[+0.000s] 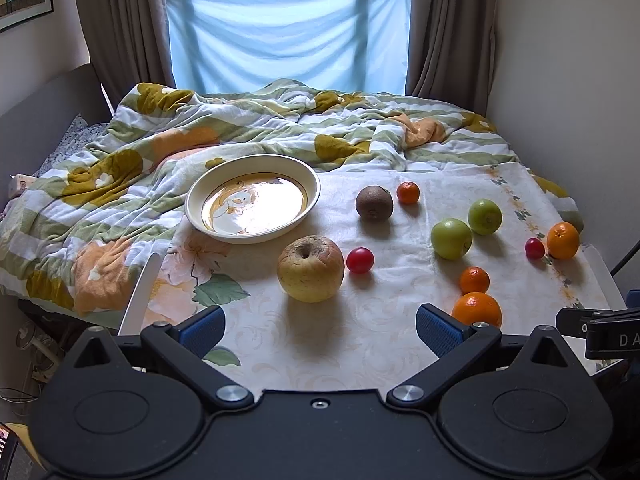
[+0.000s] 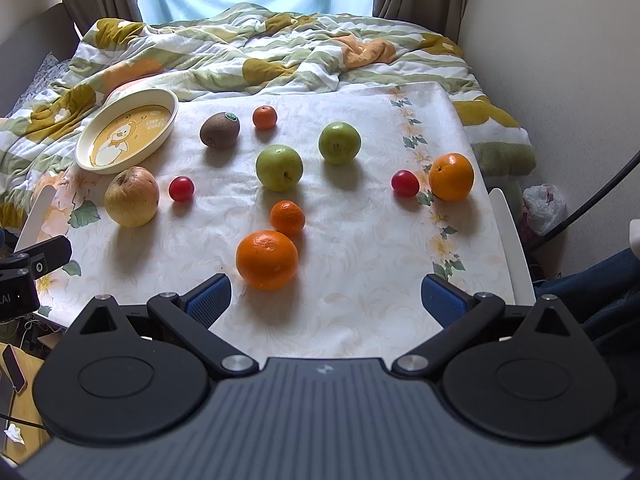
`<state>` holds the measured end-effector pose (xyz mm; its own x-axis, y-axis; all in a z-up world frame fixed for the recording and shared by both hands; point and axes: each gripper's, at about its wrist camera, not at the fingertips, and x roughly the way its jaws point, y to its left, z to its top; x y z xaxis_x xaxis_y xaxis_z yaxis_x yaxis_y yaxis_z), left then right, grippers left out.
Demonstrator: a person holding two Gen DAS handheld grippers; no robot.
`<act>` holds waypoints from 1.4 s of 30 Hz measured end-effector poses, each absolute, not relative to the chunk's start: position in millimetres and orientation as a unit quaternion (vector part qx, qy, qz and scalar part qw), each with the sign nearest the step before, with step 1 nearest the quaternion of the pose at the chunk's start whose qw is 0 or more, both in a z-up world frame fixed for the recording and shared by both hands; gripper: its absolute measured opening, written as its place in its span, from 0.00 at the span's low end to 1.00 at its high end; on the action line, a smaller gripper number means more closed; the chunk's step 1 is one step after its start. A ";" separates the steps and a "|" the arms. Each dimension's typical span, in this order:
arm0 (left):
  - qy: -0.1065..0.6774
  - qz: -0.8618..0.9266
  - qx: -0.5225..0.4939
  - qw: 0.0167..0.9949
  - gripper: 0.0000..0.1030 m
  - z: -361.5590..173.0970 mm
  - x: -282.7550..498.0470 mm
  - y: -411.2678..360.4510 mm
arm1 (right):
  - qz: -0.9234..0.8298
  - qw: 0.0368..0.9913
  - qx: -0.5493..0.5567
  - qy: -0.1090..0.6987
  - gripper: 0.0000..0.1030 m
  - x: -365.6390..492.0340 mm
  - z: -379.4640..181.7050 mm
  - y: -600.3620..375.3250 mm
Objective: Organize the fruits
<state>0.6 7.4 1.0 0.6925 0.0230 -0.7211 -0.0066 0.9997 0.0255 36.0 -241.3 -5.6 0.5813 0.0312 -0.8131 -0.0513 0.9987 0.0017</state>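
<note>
Fruit lies scattered on a pale cloth. A big yellow apple (image 1: 311, 268) (image 2: 132, 196) sits near the empty cream plate (image 1: 200, 196) (image 2: 86, 144), a red cherry tomato (image 1: 360, 259) (image 2: 181, 188) beside it. A kiwi (image 1: 374, 203) (image 2: 219, 129), two green apples (image 1: 451, 238) (image 2: 279, 167), several oranges and mandarins (image 2: 267, 259) (image 1: 477, 309) and a second tomato (image 2: 405, 183) lie further right. My left gripper (image 1: 320, 326) hangs open in front of the yellow apple. My right gripper (image 2: 326, 300) is open just behind the big orange. Both hold nothing.
A rumpled flowered quilt (image 1: 240, 128) covers the bed behind the cloth. Curtains and a blue sheet hang at the window. White rails (image 2: 514, 240) (image 1: 142, 292) flank the surface. A wall stands close on the right. The other gripper's body (image 1: 600, 328) (image 2: 24, 276) shows at each view's edge.
</note>
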 end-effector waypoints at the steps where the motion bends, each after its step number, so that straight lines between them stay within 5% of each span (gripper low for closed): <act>1: 0.391 0.009 0.011 0.920 1.00 1.9 0.3 7.7 | 0.024 0.889 -0.011 0.457 1.00 35.7 -5.6 -241.4; 24: 0.367 0.042 0.031 0.929 1.00 9.7 9.0 0.9 | 0.086 0.884 -0.003 0.460 1.00 52.3 -6.0 -241.7; 42: 0.436 -0.069 0.103 0.892 1.00 -58.4 104.6 35.9 | 0.043 0.874 0.052 0.482 1.00 91.2 -65.5 -199.9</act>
<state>104.6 35.9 -58.4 0.6110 -0.0331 -0.7909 0.2127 0.9693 0.1237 91.2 -199.9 -65.5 0.5323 0.1254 -0.8372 -0.0260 0.9909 0.1319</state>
